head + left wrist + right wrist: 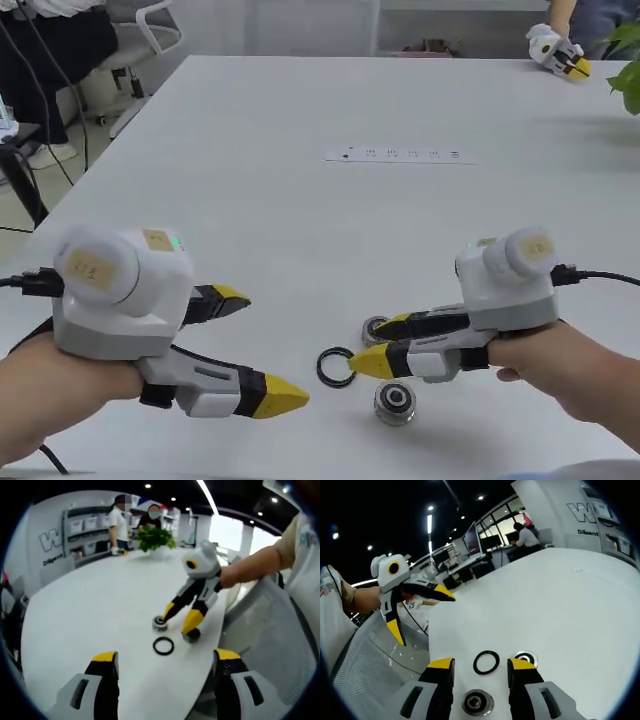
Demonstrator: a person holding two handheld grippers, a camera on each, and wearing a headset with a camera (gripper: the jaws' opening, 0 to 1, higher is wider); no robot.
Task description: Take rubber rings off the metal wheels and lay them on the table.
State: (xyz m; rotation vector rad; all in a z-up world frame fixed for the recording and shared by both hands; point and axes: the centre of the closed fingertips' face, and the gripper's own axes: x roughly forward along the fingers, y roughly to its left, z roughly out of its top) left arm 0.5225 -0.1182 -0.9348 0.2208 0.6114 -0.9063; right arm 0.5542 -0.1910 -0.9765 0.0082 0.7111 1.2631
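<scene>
Left claw [258,347] sits lower left in the head view with its jaws spread wide and nothing in them. The right claw [368,345] is lower right, jaws partly open and empty too, tips low over the table [300,200]. One black rubber ring [335,367] lies flat on the table just off its lower tip, so I'd call that one done. The first wheel [395,400] stands just below that claw, and the second wheel [374,327] peeks out behind its upper jaw.

Left gripper view: its own jaws come up wide apart at the bottom. The rubber ring [163,645] is centre frame, with the right claw [179,622] beyond it and a wheel by each tip.

Right gripper view: the ring [486,662] lies loose between the two yellow tips, not pinched. The first wheel [477,702] is at bottom centre, the second wheel [526,657] is half hidden behind the right-hand jaw, and the left claw [425,617] gapes at upper left.

Can't tell whether either wheel has rubber on it, so the two wheels are what's left to deal with.
</scene>
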